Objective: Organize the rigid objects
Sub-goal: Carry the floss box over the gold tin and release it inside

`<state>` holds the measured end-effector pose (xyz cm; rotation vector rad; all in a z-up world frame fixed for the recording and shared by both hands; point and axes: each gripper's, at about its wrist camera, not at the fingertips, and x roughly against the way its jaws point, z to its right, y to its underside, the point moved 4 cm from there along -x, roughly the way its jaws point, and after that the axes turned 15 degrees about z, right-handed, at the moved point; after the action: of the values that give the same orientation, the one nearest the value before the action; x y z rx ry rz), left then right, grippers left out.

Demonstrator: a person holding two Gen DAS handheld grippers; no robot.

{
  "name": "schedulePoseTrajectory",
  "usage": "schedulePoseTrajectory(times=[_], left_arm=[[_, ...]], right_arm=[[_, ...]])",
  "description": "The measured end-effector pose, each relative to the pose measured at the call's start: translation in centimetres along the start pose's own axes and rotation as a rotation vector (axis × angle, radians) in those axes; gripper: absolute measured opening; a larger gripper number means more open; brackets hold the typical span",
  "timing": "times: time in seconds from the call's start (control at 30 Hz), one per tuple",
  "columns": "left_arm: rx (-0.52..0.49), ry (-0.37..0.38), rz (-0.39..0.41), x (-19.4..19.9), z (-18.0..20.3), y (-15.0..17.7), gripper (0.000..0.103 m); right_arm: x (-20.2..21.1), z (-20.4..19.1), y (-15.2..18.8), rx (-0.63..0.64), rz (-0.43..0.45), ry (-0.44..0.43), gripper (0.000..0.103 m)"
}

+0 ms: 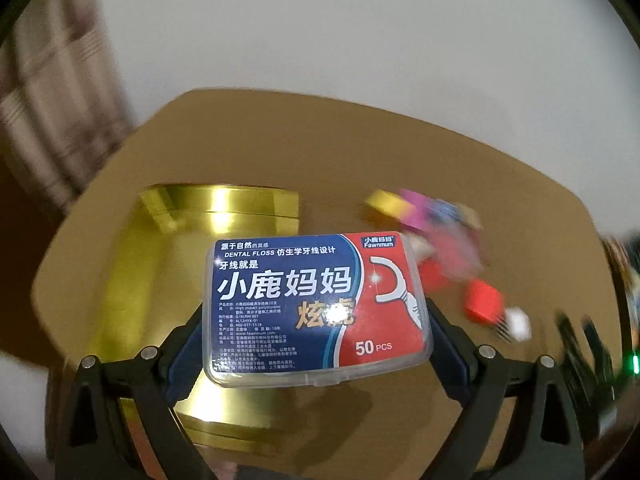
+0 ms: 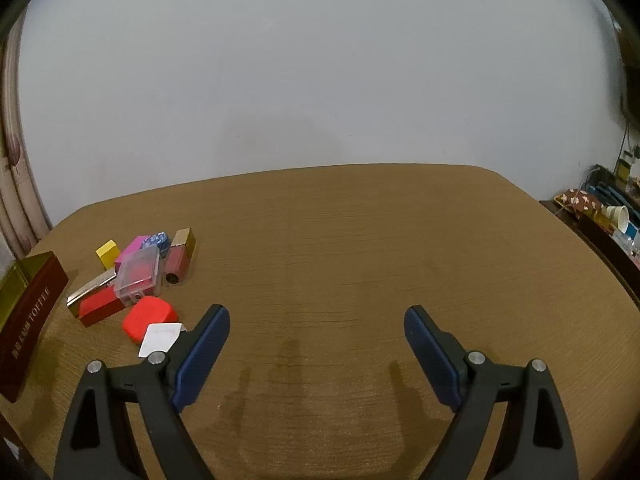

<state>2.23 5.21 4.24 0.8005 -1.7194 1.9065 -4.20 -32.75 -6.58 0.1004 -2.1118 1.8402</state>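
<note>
Tongs first: the left gripper [image 1: 316, 340] is spread wide, and its blue pads are pressed on the short ends of a clear plastic dental-floss box with a blue and red label [image 1: 316, 308], which fills the lower centre of the left wrist view. The box is gripped across its long dimension, label up and roughly flat, apparently so that it can be carried and set down level. It is held above the wooden table, partly over a shiny gold tin tray [image 1: 160, 264] at lower left, which is judged to be the place where the objects are being gathered.

The right gripper [image 2: 316, 356] is held wide open with nothing between its pads, low over a bare stretch of the brown wooden table [image 2: 360, 240], seemingly kept out of the way.

Further out, at the left of the right wrist view, the remaining objects are clustered: a red rounded plastic case [image 2: 149, 318], a clear plastic box [image 2: 138, 276], a small yellow block [image 2: 107, 254] and a white card [image 2: 160, 338]. A dark red toffee tin lid [image 2: 30, 320] is lying at the far left edge.
</note>
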Motion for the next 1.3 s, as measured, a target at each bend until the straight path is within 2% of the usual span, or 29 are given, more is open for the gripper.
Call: schedulePoseTrajectory(times=[0.1, 0.2, 0.3, 0.43, 0.73, 0.83, 0.9, 1.07, 1.2, 1.3], left_arm=[[0.071, -0.08, -0.051, -2.6, -4.0, -1.3, 0.093], [0.062, -0.132, -0.077, -7.4, -7.4, -1.7, 0.093], [0.054, -0.152, -0.109, -10.7, -8.4, -1.4, 0.093], [0.039, -0.148, -0.145, -12.7, -8.2, -1.1, 0.093], [-0.006, -0.166, -0.188, -14.3, -8.7, -1.2, 0.094], [-0.026, -0.185, -0.186, -14.0, -9.2, -0.9, 0.094], [-0.06, -0.224, -0.179, -13.5, -9.1, -0.8, 0.094], [-0.136, -0.228, -0.133, -10.7, -7.8, -1.0, 0.095], [-0.094, -0.182, -0.067, -6.3, -6.6, -0.9, 0.095], [-0.02, -0.109, 0.009, -1.4, -5.7, -0.2, 0.095]], right_arm=[[-0.1, 0.0, 0.0, 0.0, -0.005, 0.001, 0.092], [-0.2, 0.0, 0.0, -0.003, -0.009, -0.008, 0.092], [-0.3, -0.1, 0.0, -0.003, -0.013, -0.017, 0.092], [-0.5, -0.1, 0.2, -0.003, -0.022, -0.025, 0.092], [-0.7, -0.4, 0.5, 0.01, -0.038, -0.02, 0.092], [-0.8, -0.4, 0.5, 0.016, -0.042, -0.018, 0.092], [-1.0, -0.6, 0.5, 0.014, -0.042, -0.023, 0.092], [-1.0, -0.5, 0.5, -0.003, -0.051, -0.045, 0.092], [-0.8, -1.2, 0.3, 0.029, -0.054, -0.099, 0.092], [-0.2, -2.9, 0.2, 0.082, -0.059, -0.163, 0.092]])
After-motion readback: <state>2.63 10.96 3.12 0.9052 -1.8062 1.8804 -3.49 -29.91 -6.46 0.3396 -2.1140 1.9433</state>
